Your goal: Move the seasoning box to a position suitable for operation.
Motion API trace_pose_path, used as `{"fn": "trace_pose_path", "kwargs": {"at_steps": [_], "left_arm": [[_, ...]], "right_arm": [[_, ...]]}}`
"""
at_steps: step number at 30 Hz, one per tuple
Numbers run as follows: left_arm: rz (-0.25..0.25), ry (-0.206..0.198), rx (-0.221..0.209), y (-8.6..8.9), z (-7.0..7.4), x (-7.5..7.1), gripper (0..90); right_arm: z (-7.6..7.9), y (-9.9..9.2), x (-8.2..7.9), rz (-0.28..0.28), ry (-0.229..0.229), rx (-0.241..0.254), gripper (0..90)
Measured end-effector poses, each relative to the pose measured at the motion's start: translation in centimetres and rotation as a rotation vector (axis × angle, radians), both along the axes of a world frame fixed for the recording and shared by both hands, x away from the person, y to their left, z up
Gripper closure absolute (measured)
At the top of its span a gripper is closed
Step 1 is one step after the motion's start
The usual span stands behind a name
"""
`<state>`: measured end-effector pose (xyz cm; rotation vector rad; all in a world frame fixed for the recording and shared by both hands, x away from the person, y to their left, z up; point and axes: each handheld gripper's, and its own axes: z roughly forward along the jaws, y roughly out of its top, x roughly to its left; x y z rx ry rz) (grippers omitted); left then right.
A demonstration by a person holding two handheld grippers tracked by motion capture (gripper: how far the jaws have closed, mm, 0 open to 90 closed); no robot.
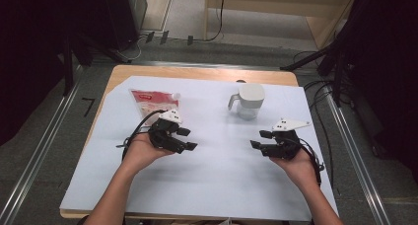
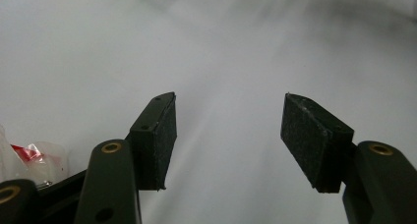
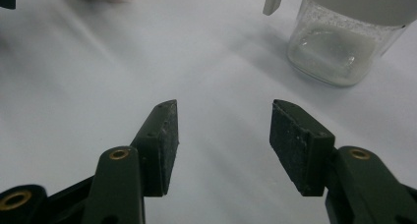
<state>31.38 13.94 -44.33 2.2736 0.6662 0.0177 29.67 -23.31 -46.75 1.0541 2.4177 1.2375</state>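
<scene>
A clear pouch with a red top (image 1: 154,102) lies at the back left of the white sheet (image 1: 217,166). At the back right stands a clear jug with a white lid and handle (image 1: 248,101), some white stuff in its bottom (image 3: 339,47). My left gripper (image 1: 187,139) is held low just in front of the pouch, open, nothing between its pads (image 2: 228,135); a corner of the pouch (image 2: 34,155) shows beside it. My right gripper (image 1: 260,139) is in front of the jug and apart from it, open and empty (image 3: 223,143). The two grippers point toward each other.
The white sheet covers most of a wooden table (image 1: 197,73). Metal rails (image 1: 44,141) run along the floor on both sides, and cables (image 1: 315,87) lie behind the table at the right. Dark stands and a wooden shelf stand farther back.
</scene>
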Motion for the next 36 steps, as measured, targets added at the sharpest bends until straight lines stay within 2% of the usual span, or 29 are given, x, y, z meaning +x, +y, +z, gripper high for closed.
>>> {"fn": "trace_pose_path", "kwargs": {"at_steps": [10, 11, 14, 15, 18, 23, 28, 36], "left_arm": [[-0.013, 0.007, 0.000, -0.14, -0.26, -0.17, 39.3], [-0.017, 0.008, 0.013, -0.21, -0.30, -0.15, 39.4], [-0.015, 0.011, 0.009, -0.37, -0.34, -0.15, 39.5], [-0.021, 0.009, 0.022, -0.43, -0.25, -0.21, 39.5], [-0.019, 0.008, 0.012, -0.56, -0.29, -0.36, 39.4], [-0.029, 0.008, 0.033, -0.59, -0.43, -0.40, 39.4], [-0.027, 0.001, 0.015, -0.44, -0.44, -0.32, 39.2], [-0.029, 0.001, 0.012, -0.41, -0.41, -0.42, 38.8]], "right_arm": [[0.05, -0.19, 0.18, -0.005, 0.001, 0.004, 45.2], [0.11, -0.29, 0.21, -0.008, 0.003, 0.014, 45.2], [0.08, -0.36, 0.18, -0.004, 0.009, 0.015, 45.1], [0.03, -0.40, 0.14, 0.000, 0.011, 0.015, 44.8], [0.06, -0.42, 0.09, 0.001, 0.012, 0.014, 44.8], [0.01, -0.26, 0.17, 0.002, 0.016, 0.019, 44.7], [-0.03, -0.21, 0.19, 0.003, 0.014, 0.014, 44.6], [-0.02, -0.18, 0.24, -0.008, 0.009, 0.011, 43.9]]}}
